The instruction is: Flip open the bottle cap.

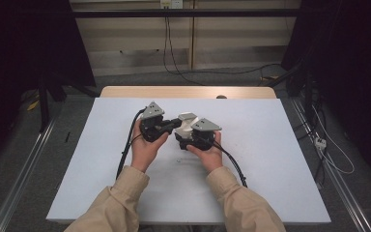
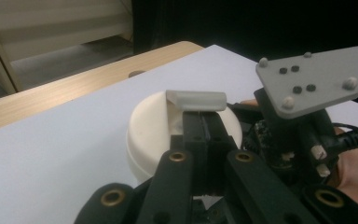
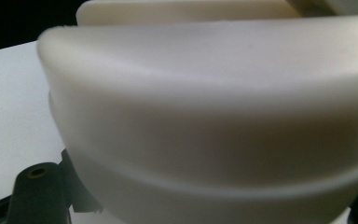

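1. Nearest the person, two sleeved forearms come in over the white counter (image 1: 270, 145), each hand wrapped around a gripper.
2. Just beyond the hands, the right gripper (image 1: 193, 137) sits tight against a round cream container (image 2: 154, 126). In the right gripper view the container's wall is right against the camera and hides the jaws, so I cannot tell whether they are clamped on it, though a hold on its body seems likely.
3. Beside it, the left gripper (image 2: 204, 122) has its jaws clenched, with the tips against a small pale tab (image 2: 196, 100) on the container's lid. They seem to pinch that tab, probably to lift or open the lid.
4. Risk, as a judgement: the pinch takes only the tab's lower edge, so a sideways pull could slip the jaws off, and if the right gripper's hold is loose the whole container could tip or lift with the lid.
5. Farther off, the counter's wooden edge (image 1: 188, 92) shows, then floor and cables.
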The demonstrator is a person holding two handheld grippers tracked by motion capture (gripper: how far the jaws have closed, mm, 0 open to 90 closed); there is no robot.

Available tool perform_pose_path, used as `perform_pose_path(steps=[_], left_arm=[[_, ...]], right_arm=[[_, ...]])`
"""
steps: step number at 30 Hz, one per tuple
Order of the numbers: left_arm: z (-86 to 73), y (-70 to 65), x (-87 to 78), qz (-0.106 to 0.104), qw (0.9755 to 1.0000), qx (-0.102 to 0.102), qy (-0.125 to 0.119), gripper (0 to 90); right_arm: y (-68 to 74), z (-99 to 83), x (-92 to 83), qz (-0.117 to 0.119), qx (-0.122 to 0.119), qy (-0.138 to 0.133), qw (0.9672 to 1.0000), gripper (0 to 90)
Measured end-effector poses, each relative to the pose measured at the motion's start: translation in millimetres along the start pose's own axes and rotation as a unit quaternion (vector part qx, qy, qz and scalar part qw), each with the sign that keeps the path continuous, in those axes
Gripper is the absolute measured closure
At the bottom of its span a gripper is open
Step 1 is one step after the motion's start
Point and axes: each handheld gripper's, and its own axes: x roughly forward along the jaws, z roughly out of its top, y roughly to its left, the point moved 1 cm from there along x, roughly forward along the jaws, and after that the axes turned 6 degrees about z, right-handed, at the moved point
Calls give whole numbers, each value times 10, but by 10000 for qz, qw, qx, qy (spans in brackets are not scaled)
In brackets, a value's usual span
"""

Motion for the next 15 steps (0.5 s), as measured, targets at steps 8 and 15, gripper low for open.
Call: perform_pose_path(steps=[8, 15], left_arm=[[78, -9, 57, -16, 10000, 21, 47, 900], [118, -13, 93, 22, 10000, 74, 33, 900]], right_arm=[[1, 0, 2, -3, 6, 4, 10000, 188], [2, 0, 3, -5, 0, 7, 10000, 188]])
